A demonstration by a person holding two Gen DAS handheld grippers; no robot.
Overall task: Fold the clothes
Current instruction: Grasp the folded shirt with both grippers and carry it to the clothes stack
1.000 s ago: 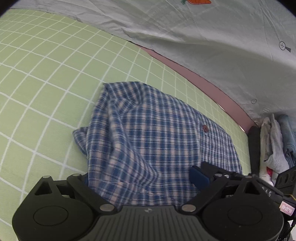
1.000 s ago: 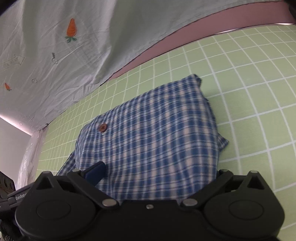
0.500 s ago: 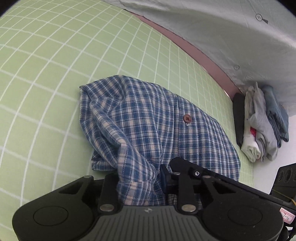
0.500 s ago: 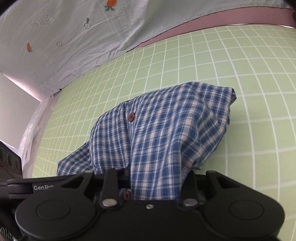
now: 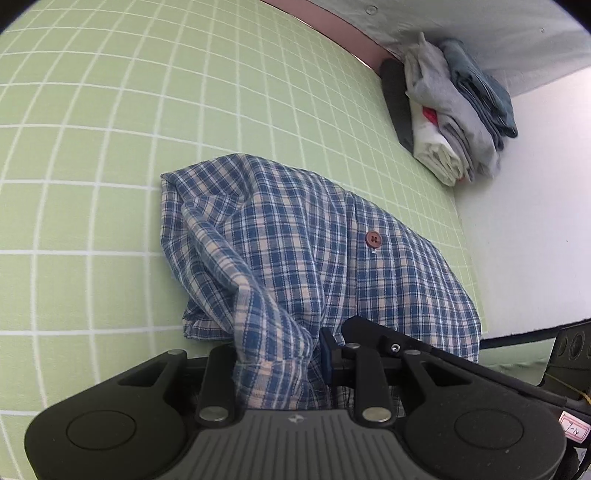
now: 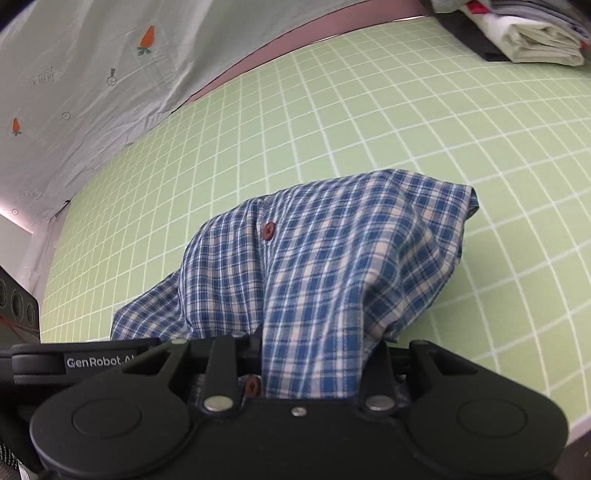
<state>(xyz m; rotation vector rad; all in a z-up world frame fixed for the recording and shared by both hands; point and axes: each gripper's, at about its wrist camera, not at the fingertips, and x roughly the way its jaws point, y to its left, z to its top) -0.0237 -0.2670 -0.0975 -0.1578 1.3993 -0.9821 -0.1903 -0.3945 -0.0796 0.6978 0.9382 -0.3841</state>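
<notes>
A blue and cream plaid shirt (image 5: 295,236) with a brown button lies folded on the green grid mat (image 5: 92,147). My left gripper (image 5: 280,362) is shut on a bunched edge of the shirt, which rises into its jaws. In the right wrist view the same plaid shirt (image 6: 332,251) drapes up into my right gripper (image 6: 314,365), shut on the near edge. The far part of the shirt rests on the mat (image 6: 332,110). Each gripper's fingertips are hidden in the cloth. The other gripper's black body shows at the side of each view.
A stack of folded clothes (image 5: 454,107) sits at the mat's far right corner, seen also as folded clothes (image 6: 535,33) at top right. A pale sheet with carrot prints (image 6: 92,74) hangs behind the mat. A white wall (image 5: 535,221) borders the right.
Both grippers went from open to shut on the shirt's near edge. They have since dragged and lifted it sideways across the mat, toward the stack of folded clothes.
</notes>
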